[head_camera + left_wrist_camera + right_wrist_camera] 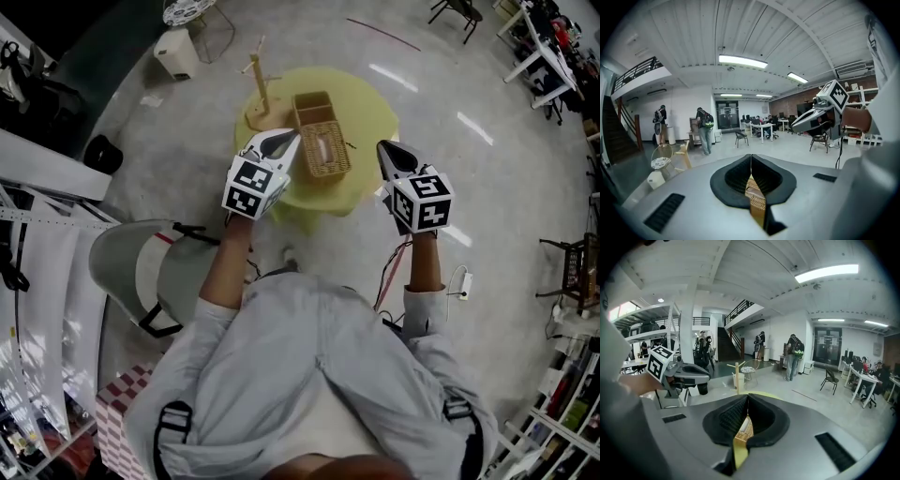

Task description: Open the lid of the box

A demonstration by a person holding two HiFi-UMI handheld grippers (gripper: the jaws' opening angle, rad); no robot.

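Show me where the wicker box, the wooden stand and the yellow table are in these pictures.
wicker box (333, 161): head view, on its woven top.
wooden stand (257, 86): head view, on its upright post.
yellow table (370, 108): head view, on bare top, right side.

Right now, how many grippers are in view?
2. The left gripper sits left of the wicker box, the right gripper to its right, both shut by the yellow table; none seems hidden.

The left forearm (225, 267) and right forearm (424, 264) stretch forward from pale grey sleeves, each carrying a grey two-jaw gripper topped with a black-and-white marker cube. The left gripper (284, 141) reaches over the near left edge of the round yellow table (375, 103), and the right gripper (384, 148) over its near right edge. Both point slightly downward, jaws closed together on nothing.
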